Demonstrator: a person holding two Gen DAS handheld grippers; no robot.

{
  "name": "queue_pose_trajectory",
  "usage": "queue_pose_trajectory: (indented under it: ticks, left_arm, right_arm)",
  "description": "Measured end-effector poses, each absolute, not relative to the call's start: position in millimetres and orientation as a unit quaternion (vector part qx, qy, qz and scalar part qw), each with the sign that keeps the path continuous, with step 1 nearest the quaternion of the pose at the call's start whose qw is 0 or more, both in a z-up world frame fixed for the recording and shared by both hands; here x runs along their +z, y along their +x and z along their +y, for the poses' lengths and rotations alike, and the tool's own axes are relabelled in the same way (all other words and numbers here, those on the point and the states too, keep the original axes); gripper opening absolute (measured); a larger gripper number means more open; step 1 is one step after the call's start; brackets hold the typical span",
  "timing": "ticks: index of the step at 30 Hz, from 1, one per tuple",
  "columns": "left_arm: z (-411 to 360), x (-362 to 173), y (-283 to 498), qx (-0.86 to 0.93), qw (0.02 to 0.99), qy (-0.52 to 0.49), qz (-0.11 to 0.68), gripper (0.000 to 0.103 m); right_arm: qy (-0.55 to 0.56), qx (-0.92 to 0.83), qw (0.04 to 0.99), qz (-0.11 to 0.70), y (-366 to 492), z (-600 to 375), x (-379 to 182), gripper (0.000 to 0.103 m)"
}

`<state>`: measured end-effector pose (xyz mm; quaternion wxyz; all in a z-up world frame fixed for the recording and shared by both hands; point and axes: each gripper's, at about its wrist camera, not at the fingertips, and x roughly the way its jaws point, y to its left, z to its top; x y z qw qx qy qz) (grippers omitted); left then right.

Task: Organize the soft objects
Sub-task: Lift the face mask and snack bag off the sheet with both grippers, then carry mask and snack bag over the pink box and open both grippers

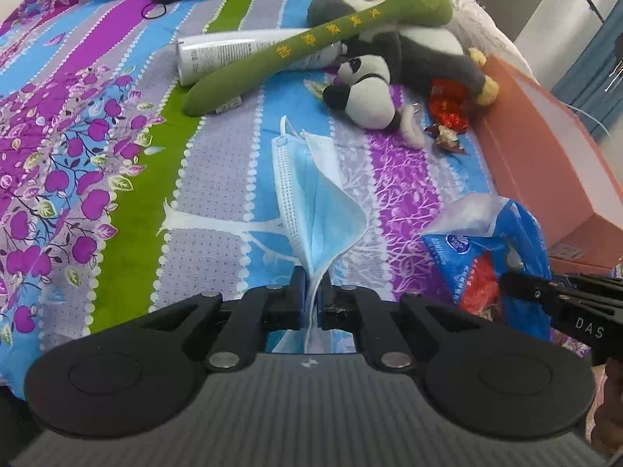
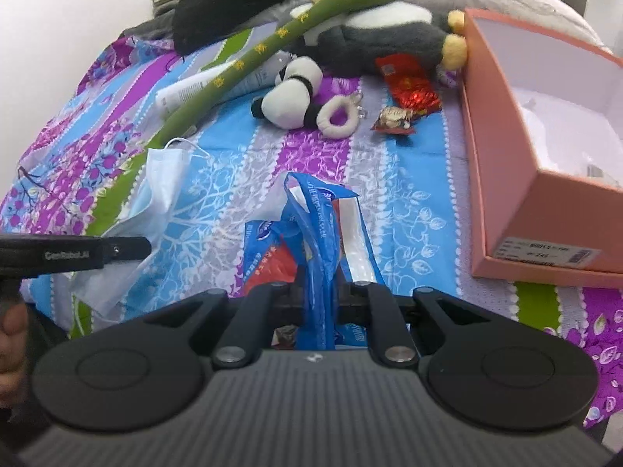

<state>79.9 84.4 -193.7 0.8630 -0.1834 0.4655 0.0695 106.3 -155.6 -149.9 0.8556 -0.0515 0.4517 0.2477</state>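
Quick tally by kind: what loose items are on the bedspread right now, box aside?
Plush toys: 3, small panda, big grey-and-white toy, long green stick
Blue face mask: 1
Blue tissue pack: 1
White tube: 1
Red wrappers: 2
Total: 8

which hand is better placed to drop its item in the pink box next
Right. The right gripper, shut on the blue tissue pack, sits beside the open pink box; the left gripper with the face mask is farther away.

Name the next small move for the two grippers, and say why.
Probably carry both toward the open pink box. The left gripper is shut on the blue face mask, the right gripper on the blue tissue pack, and the box beside them looks nearly empty.
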Motion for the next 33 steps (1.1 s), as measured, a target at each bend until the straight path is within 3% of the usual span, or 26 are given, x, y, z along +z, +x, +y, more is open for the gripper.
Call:
queue_pose_trajectory:
  ticks: [14,33]
  left_arm:
    - [62,-128,92,0.027,0.888,-0.169,0.428,0.007]
    - [5,6,179,-0.042,0.937,-0.113,0.328,0.007]
  right_arm:
    - [-0.029,0.238,0.889,0.390,101,-160,-89,0.014]
    - [-0.023,0.182,0.943,0.277,145,-207,14,0.014]
